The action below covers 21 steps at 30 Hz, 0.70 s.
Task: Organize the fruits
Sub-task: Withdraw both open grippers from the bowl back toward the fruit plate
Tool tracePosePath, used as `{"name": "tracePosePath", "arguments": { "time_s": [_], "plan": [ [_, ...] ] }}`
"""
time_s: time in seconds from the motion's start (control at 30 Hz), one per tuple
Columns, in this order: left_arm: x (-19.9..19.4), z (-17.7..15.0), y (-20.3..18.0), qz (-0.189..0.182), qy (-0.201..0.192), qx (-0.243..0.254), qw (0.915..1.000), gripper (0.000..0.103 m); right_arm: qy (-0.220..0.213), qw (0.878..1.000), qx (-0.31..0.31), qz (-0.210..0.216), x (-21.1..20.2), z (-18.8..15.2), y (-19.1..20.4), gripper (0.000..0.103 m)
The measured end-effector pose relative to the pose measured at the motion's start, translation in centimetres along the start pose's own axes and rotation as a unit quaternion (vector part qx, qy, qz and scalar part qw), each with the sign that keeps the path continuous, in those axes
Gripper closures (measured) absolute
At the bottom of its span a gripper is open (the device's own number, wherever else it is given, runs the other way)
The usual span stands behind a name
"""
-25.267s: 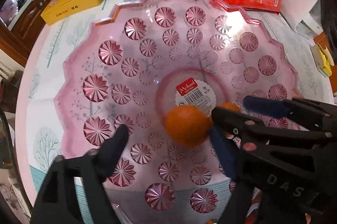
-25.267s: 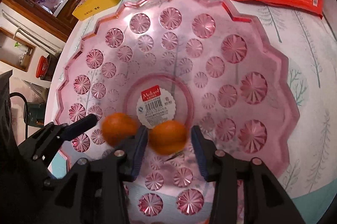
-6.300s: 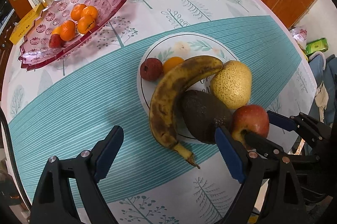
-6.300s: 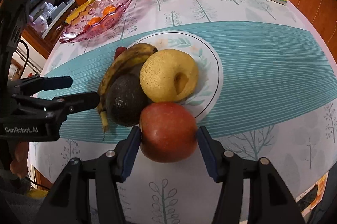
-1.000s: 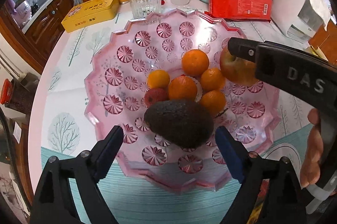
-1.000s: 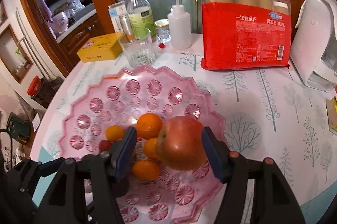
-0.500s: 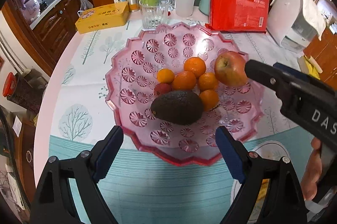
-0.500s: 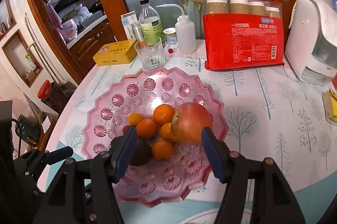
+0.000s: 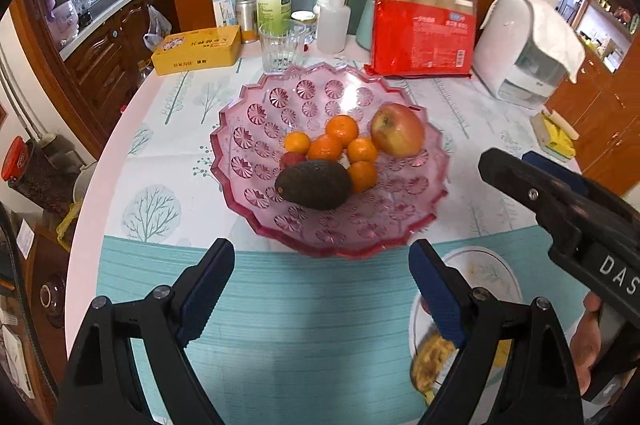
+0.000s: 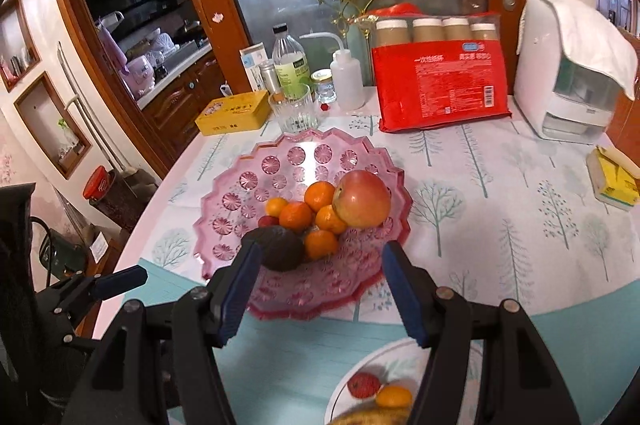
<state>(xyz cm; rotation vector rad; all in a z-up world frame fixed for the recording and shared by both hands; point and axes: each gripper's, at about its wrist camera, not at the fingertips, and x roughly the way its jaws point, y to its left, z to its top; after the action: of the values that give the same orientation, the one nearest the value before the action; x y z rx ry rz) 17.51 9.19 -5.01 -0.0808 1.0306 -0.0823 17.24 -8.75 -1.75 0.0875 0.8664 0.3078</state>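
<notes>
Both drops done — apple (image 10: 362, 199) and avocado (image 9: 314, 184) now lying in the pink bowl (image 9: 256, 221) beside the oranges (image 9: 341, 130), nothing in either grip. Left gripper (image 9: 320, 289) wide open and empty; right gripper (image 10: 320, 289) parted and empty too, apple clear of its pads.

Against a second ago: apple then sat between the right jaws above the bowl, avocado just ahead of the left jaws; now both tools pulled back and up, bowl farther off in both wrist views, teal runner (image 9: 304, 325) filling the foreground.

Against the oldest frames: bowl then held only two oranges.

Meaning for the task: two big fruits moved, more left — white plate (image 10: 356, 365) at the lower edge of the right view holds a lychee (image 10: 363, 385), a small orange fruit (image 10: 394, 396) and a banana (image 10: 372, 417). Probably heading back for those.
</notes>
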Motion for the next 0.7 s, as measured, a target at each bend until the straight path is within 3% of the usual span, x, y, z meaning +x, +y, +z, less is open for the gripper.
{"name": "tracePosePath", "arguments": {
  "time_s": [0.37, 0.7],
  "plan": [
    [-6.0, -3.1, -1.9, -0.013, -0.051, 0.025, 0.9983, 0.015, -0.039, 0.999, 0.027, -0.012, -6.8, -3.7, -0.2, 0.039],
    [-8.6, -5.6, -4.0, -0.023, -0.087, 0.052, 0.9946, 0.015, -0.071, 0.995, 0.048, -0.045, -11.7, -7.1, -1.4, 0.039]
  ]
}}
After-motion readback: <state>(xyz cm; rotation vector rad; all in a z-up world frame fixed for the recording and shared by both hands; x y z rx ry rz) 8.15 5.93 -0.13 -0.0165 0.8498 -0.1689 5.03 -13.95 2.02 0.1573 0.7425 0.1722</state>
